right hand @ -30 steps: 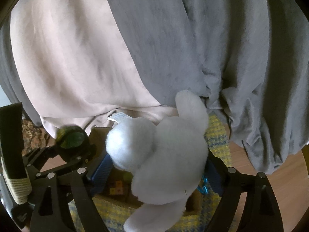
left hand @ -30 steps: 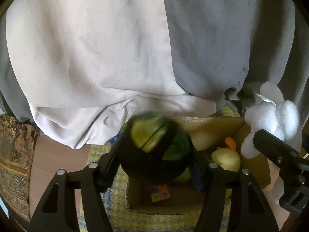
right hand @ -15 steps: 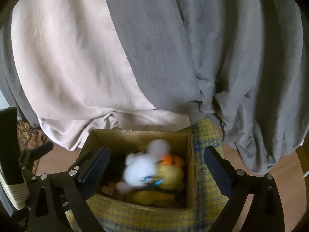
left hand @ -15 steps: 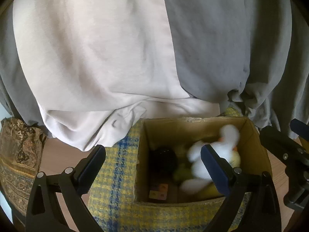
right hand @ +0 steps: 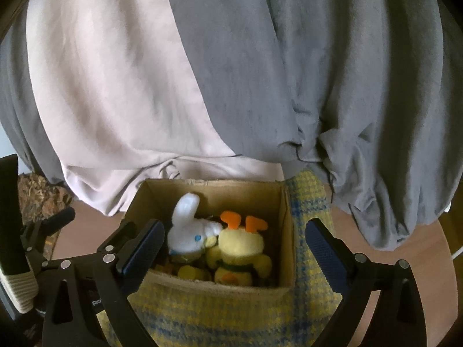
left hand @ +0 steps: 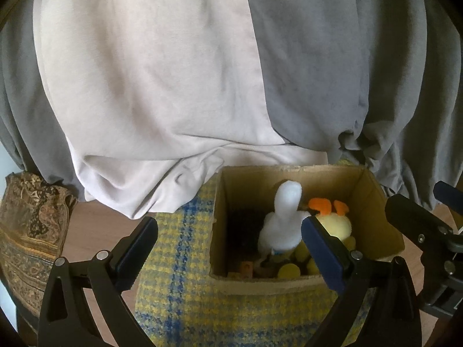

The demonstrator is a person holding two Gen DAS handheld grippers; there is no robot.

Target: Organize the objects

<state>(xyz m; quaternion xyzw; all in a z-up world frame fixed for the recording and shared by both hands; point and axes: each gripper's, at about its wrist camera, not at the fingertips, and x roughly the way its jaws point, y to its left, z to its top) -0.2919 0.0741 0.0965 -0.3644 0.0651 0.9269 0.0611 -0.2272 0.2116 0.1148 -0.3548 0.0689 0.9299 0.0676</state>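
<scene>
Left gripper [left hand: 230, 244] jaws spread wide, nothing between the pads; they have just been opening; it hangs above the near-left rim of the cardboard box [left hand: 373, 193], pointing down at an angle. Right gripper [right hand: 233, 245] also spread wide and empty, its jaws likewise just opened; it sits over the near rim of the same box [right hand: 286, 214].

White plush rabbit [right hand: 189, 231] lies inside the box, left of centre, one ear up, blue eye showing in the right wrist view; in the left wrist view it shows as a white shape [left hand: 282, 225] with its ear upright. It touches the yellow plush with orange antlers [right hand: 241, 243], which sits just to its right, also in the box [left hand: 335, 225]. Small wooden block [left hand: 246, 269] on the box floor at the near-left; other small items below the plushes too dark to tell.

Box stands on a yellow-and-blue plaid cloth [left hand: 185, 263]; behind it hang a pale pink curtain [left hand: 150, 86] and a grey curtain [left hand: 347, 57]; patterned brown fabric [left hand: 26, 231] at far left; wooden floor [right hand: 428, 254] to the right.
</scene>
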